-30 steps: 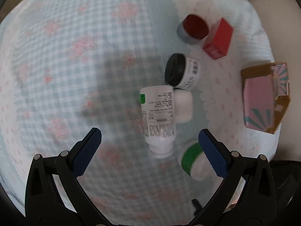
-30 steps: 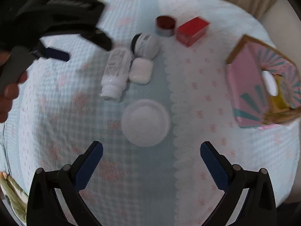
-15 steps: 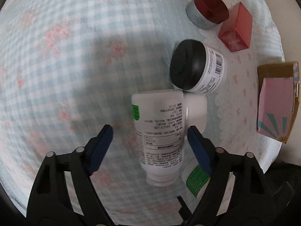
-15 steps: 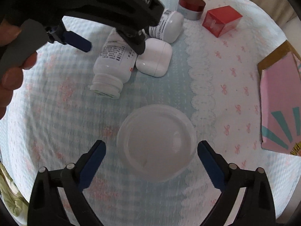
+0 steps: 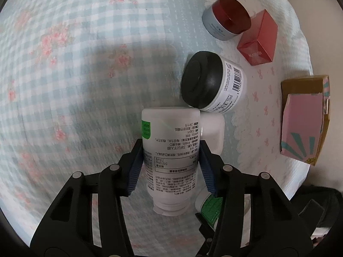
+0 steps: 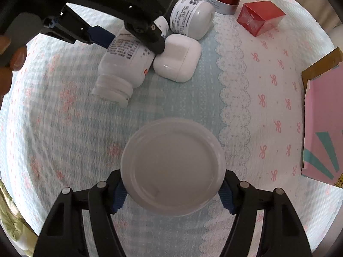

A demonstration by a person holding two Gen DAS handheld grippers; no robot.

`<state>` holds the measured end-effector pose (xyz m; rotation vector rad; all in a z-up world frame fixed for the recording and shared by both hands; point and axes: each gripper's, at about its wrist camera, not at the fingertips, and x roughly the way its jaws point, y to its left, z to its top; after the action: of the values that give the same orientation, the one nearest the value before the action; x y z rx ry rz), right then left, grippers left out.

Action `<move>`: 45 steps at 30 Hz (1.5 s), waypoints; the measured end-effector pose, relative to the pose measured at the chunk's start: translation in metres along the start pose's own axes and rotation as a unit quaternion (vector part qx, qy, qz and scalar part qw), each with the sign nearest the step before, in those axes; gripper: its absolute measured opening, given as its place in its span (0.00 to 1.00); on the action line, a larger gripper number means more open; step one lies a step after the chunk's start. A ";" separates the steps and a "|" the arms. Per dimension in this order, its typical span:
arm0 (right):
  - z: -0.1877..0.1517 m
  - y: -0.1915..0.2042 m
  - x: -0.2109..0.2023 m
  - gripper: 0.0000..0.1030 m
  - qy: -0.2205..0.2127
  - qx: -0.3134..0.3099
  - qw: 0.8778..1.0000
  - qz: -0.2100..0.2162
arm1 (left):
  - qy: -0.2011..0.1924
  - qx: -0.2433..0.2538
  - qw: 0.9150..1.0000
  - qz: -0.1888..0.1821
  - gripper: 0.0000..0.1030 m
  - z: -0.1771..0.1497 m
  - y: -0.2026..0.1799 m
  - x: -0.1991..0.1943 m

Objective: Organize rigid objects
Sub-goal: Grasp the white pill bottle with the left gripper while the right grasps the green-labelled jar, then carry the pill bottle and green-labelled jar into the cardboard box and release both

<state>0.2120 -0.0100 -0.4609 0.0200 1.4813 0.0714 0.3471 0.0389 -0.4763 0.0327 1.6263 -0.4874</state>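
My left gripper (image 5: 171,165) has just been closing, and its blue pads now press on both sides of the white pill bottle (image 5: 169,150), which lies on its side on the cloth with its cap end toward me. From the right wrist view I see that same gripper (image 6: 130,36) reaching down over the bottle (image 6: 122,64), a hand (image 6: 8,64) on its grip at the left edge.

My right gripper (image 6: 171,190) has also just been closing; the round white-lidded jar (image 6: 171,167) sits between its pads, which stand right at the lid's rim. The lid hides the contact, so I cannot tell if they press on it.

Touching the bottle's far side is a white earbud case (image 6: 178,57), and just beyond it a black-lidded jar (image 5: 212,83) lying on its side. Farther off stand a red-lidded jar (image 5: 227,18) and a red box (image 5: 257,40), close together. A pink carton (image 5: 304,122) lies at the right edge of the checked cloth (image 5: 75,64).
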 end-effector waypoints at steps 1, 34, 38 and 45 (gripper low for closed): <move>0.000 0.000 0.000 0.64 -0.001 0.000 1.000 0.000 | -0.003 0.003 1.000 0.002 0.45 -0.002 0.000 -0.002; -0.071 -0.026 -0.128 0.64 -0.064 0.090 0.994 0.024 | -0.109 -0.002 0.994 -0.019 0.45 -0.107 -0.002 -0.160; -0.073 -0.028 -0.163 0.64 -0.059 0.099 0.993 0.040 | -0.114 0.009 0.993 -0.037 0.45 -0.132 -0.021 -0.185; -0.095 -0.042 -0.226 0.64 -0.082 0.109 0.990 0.027 | -0.133 0.029 0.988 -0.070 0.45 -0.167 -0.062 -0.219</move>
<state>0.0994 -0.0680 -0.2475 0.2387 1.3187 -0.0483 0.1986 0.0948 -0.2435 -0.0991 1.3579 -0.6205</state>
